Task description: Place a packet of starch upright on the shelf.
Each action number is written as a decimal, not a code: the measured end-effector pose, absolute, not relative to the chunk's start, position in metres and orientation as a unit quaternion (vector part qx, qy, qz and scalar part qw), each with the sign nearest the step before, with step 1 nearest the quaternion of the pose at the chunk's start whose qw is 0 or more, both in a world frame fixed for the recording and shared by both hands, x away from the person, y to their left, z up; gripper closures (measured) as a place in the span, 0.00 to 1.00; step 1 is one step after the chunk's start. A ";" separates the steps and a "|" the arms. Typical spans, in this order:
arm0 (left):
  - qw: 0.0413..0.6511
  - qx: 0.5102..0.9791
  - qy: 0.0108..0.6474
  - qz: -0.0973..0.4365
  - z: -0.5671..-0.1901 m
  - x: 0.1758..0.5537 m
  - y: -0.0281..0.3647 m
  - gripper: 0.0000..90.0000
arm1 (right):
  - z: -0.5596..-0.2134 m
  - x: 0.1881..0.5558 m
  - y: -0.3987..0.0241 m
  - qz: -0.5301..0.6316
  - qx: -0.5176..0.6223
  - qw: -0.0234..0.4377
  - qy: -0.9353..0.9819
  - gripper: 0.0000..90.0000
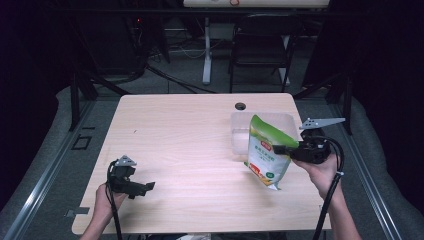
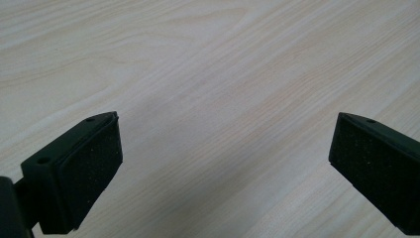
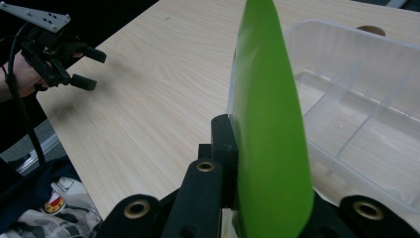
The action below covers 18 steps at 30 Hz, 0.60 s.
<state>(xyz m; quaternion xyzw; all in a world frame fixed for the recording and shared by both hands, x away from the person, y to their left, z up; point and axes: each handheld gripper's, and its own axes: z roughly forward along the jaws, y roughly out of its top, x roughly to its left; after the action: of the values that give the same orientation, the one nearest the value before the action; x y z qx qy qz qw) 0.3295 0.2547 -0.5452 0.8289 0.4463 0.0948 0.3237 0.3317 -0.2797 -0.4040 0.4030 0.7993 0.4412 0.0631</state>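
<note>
Wood table (image 1: 190,145): pale, mostly bare; wide open room left of centre.
Left gripper (image 1: 142,189): near front left edge, jaws wide apart over bare wood.
Right gripper (image 1: 280,149): jaws clamped on one green pouch (image 1: 266,150), lifted, tilted.
Clear box (image 1: 240,131): one, divided, seemingly empty, just behind pouch.
Beyond: chair (image 1: 260,45).
</note>
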 end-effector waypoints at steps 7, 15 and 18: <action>0.321 0.830 0.446 0.091 -0.545 0.330 0.255 0.00 | -0.396 0.331 -0.286 0.449 0.405 0.072 0.793 1.00; 0.321 0.830 0.447 0.092 -0.545 0.329 0.254 0.00 | -0.388 0.332 -0.292 0.455 0.408 0.084 0.787 1.00; 0.321 0.830 0.447 0.091 -0.545 0.329 0.255 0.00 | -0.384 0.333 -0.295 0.455 0.409 0.087 0.786 1.00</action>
<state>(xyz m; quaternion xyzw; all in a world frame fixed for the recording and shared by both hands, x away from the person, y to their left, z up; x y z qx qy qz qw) 0.3294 0.2549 -0.5454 0.8302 0.4471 0.0906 0.3206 0.3333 -0.2953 -0.3843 0.4090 0.7864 0.4546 0.0866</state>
